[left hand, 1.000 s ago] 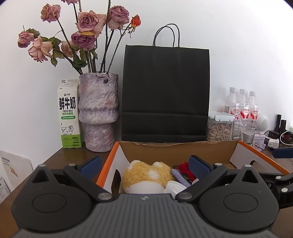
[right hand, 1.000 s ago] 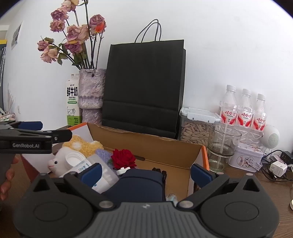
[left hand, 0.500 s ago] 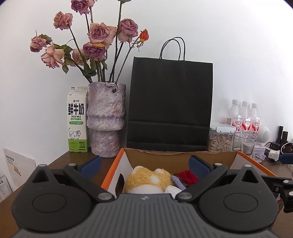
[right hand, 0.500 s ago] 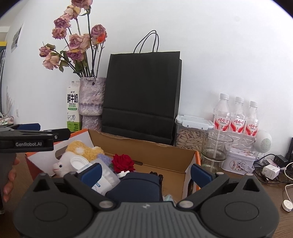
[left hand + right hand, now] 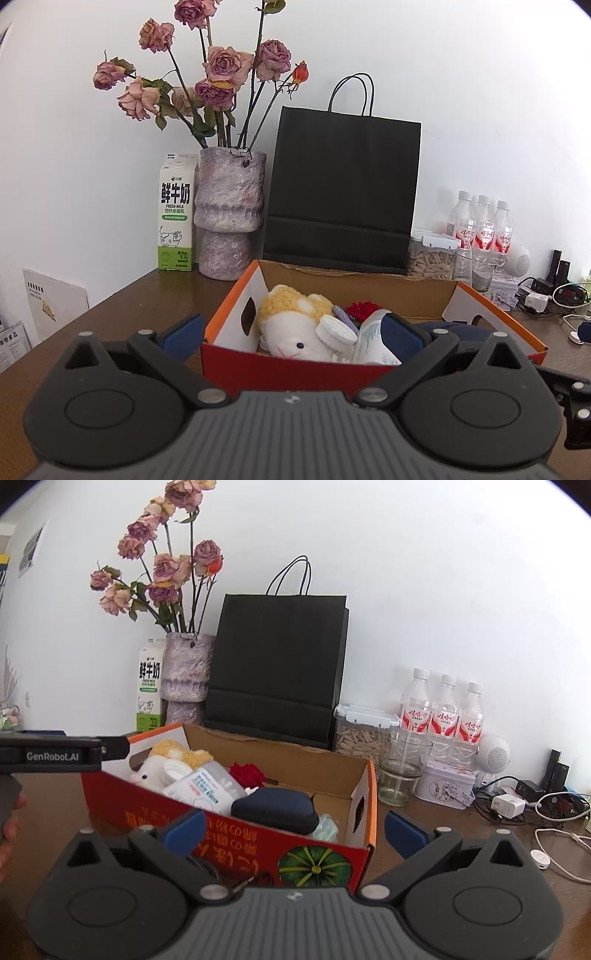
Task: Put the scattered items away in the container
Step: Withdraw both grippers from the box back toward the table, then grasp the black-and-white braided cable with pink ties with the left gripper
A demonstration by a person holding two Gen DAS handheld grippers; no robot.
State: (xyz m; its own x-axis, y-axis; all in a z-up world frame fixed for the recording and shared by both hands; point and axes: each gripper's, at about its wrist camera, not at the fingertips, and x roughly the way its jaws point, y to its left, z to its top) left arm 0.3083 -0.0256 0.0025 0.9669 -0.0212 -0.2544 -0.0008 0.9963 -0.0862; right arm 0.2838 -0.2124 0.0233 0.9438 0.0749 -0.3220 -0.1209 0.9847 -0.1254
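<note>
Left gripper (image 5: pixel 292 334): jaws spread wide, holding nothing, positioned at the near wall of the orange-and-red cardboard box (image 5: pixel 295 373). Right gripper (image 5: pixel 293 829): jaws likewise parted and empty, in front of the box's printed red side.

Box contents, all inside the walls: cream-and-yellow plush sheep (image 5: pixel 291 325) at the left end; white-capped plastic bottle (image 5: pixel 205 784) lying against it; red fabric rose (image 5: pixel 247 774) toward the rear; dark navy oval zip pouch (image 5: pixel 275 810) near the right end.

Behind the box stands a tall black paper bag (image 5: pixel 341 188).
</note>
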